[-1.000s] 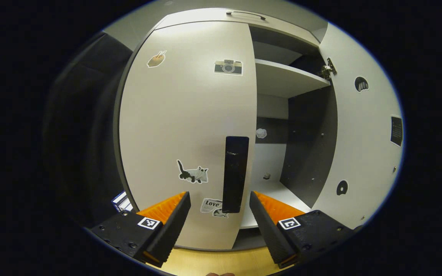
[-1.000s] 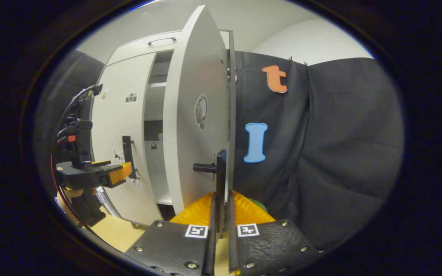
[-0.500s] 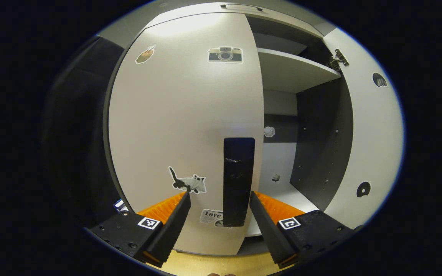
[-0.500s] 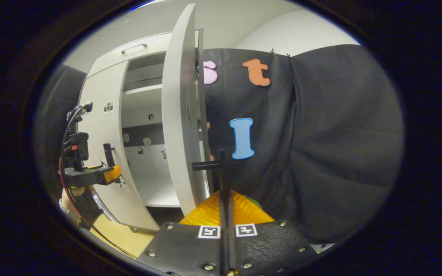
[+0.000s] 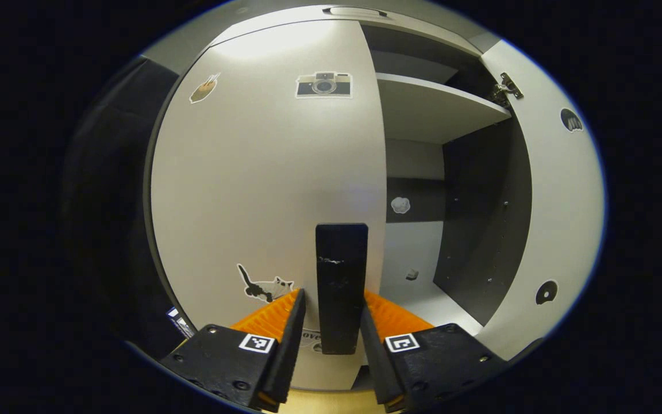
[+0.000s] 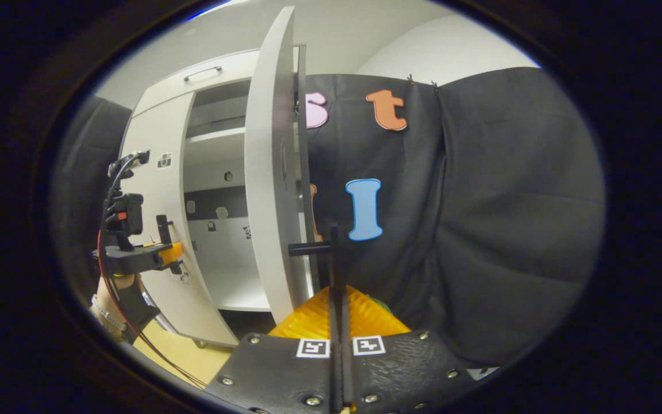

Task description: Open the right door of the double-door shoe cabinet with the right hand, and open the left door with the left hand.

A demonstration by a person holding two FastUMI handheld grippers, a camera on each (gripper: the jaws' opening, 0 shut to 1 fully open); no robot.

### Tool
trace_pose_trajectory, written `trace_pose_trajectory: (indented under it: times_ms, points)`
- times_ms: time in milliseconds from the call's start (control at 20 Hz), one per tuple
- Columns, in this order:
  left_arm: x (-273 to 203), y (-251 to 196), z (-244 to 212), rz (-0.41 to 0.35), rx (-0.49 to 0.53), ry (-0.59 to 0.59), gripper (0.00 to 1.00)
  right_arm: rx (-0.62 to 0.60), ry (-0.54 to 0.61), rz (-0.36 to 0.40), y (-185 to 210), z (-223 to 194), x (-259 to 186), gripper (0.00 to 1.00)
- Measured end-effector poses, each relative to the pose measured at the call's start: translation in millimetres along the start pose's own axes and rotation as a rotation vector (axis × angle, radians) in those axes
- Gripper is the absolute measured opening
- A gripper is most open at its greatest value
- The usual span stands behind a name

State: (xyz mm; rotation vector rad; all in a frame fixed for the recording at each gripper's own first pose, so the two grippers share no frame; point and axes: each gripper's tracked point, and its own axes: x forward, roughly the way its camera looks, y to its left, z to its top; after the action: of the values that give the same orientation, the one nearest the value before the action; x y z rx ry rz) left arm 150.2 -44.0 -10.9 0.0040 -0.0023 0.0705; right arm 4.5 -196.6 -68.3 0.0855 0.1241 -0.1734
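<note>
left gripper (image 5: 331, 330) straddled left door (image 5: 262, 190) handle (image 5: 339, 284), fingers apparently not yet pressing. right gripper (image 6: 335, 299) clamped on right door (image 6: 270, 184) handle (image 6: 331, 253), door swung wide open.

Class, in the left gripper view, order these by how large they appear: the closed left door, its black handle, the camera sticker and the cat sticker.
1. Left door, by far the largest.
2. Black handle.
3. Camera sticker and cat sticker: these look alike in size, so I won't rank them.
</note>
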Motion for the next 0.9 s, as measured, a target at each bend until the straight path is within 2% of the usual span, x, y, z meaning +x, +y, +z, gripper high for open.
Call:
trace_pose_trajectory:
  times_ms: [50,100,200,400,500,900]
  points:
    - [-0.2,-1.4,1.1,0.007,-0.011,-0.004,0.5,0.001,0.001,0.001,0.4,0.1,-0.7,0.01]
    - [0.3,-0.8,0.4,0.011,-0.005,0.001,0.39,0.0,0.001,0.001,-0.2,0.0,0.4,0.01]
    - [0.1,-0.1,0.1,0.012,0.006,0.006,0.37,-0.004,0.003,0.002,-0.3,0.4,0.3,0.01]
    - [-2.6,0.8,-1.1,0.01,0.002,0.017,0.24,0.001,0.002,0.003,-1.4,0.9,2.7,0.01]
    - [-5.7,1.3,-1.3,0.003,0.005,0.014,0.22,0.0,0.0,0.005,-1.4,1.9,4.8,0.01]
    - [-43.6,8.1,-5.9,-0.023,-0.003,0.015,0.22,-0.008,-0.003,0.011,-3.4,1.8,5.0,0.01]
